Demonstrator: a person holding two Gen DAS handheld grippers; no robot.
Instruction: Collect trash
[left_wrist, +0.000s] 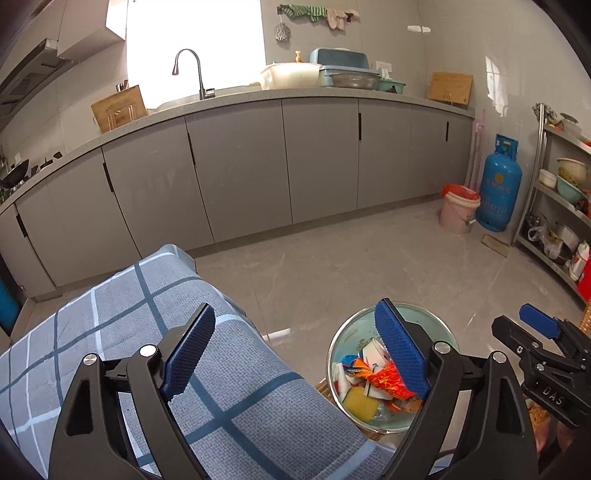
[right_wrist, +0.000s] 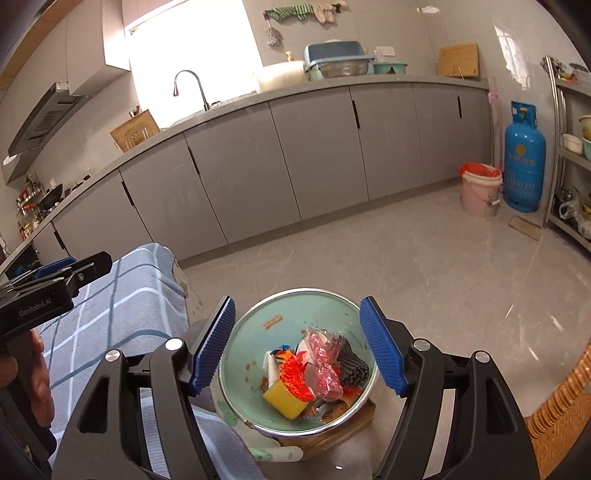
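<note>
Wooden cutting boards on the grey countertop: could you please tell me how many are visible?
2: one wooden cutting board leans left of the sink faucet; the other wooden cutting board leans against the wall at the countertop's right end.

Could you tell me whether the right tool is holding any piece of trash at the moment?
No, the right tool is open and empty above the bin.

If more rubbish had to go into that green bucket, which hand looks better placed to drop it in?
Probably the right. Its open gripper frames the bucket squarely between its fingers, while the left gripper sits mostly over the checked cloth, with the bucket off to one side.
</note>
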